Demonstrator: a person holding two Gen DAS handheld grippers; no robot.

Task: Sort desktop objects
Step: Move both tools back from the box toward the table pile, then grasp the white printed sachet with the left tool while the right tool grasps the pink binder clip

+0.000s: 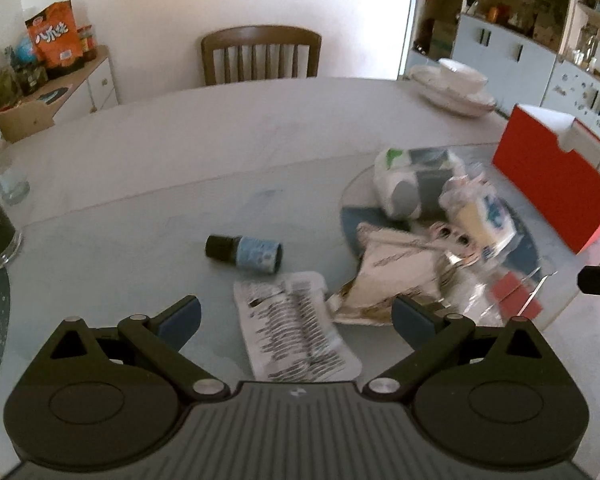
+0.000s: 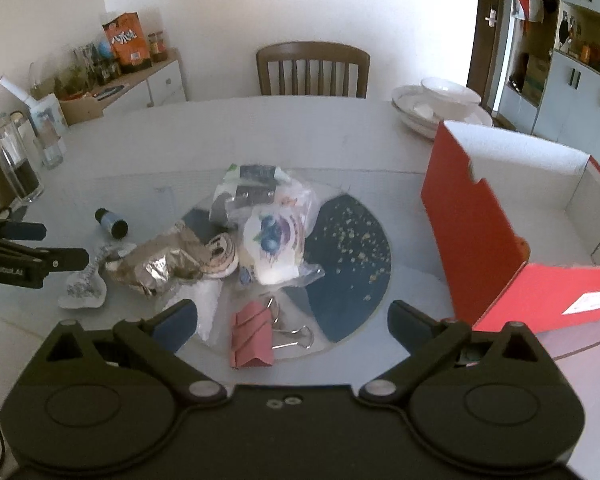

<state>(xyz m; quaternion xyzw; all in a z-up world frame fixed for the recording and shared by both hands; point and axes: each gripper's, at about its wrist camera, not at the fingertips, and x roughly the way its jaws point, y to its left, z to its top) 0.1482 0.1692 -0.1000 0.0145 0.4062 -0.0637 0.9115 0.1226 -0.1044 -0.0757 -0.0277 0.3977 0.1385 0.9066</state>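
A heap of small items lies on a dark round mat (image 2: pixel 352 248) on the table: a white roll with grey packets (image 2: pixel 244 192), a blueberry-print packet (image 2: pixel 274 240), a crumpled foil wrapper (image 2: pixel 156 264), a pink binder clip (image 2: pixel 252 336). A small dark bottle with a blue label (image 1: pixel 246 251) lies left of the heap; it also shows in the right wrist view (image 2: pixel 111 222). A flat printed sachet (image 1: pixel 296 324) lies in front of my left gripper (image 1: pixel 296 318), which is open and empty. My right gripper (image 2: pixel 292 324) is open and empty above the binder clip. An open red box (image 2: pixel 512 240) stands at the right.
Stacked white bowls (image 2: pixel 440 108) sit at the table's far right. A glass jug (image 2: pixel 12 164) and a small glass (image 2: pixel 50 148) stand at the left edge. A wooden chair (image 2: pixel 312 68) is behind the table. A sideboard (image 2: pixel 140 80) with snacks stands at the back left.
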